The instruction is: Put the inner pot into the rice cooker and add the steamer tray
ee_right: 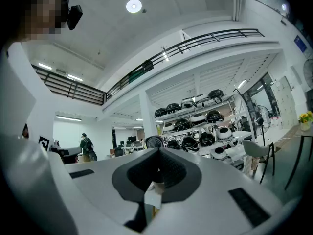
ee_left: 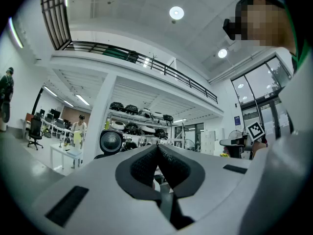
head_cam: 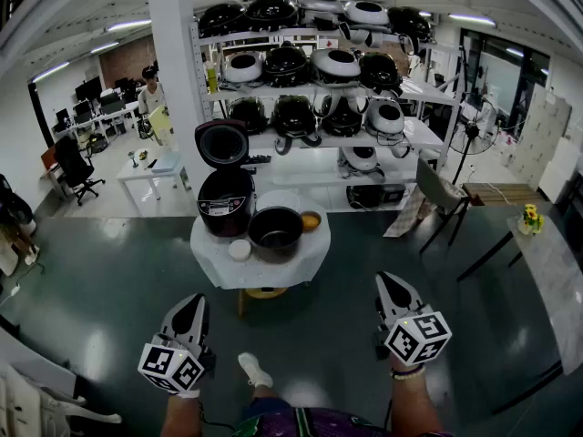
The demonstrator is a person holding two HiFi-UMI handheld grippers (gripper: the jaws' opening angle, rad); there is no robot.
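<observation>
A black rice cooker stands with its lid up on a small round white table. The black inner pot sits beside it on the table, with a white steamer tray just behind the pot. My left gripper and right gripper are held level, well short of the table, both shut and empty. In the left gripper view the pads of the left gripper meet. The right gripper shows the same in its own view.
A small white cup and an orange bowl share the table, and a stool stands under it. Behind are a white pillar and shelves full of cookers. A chair and a side table are at the right.
</observation>
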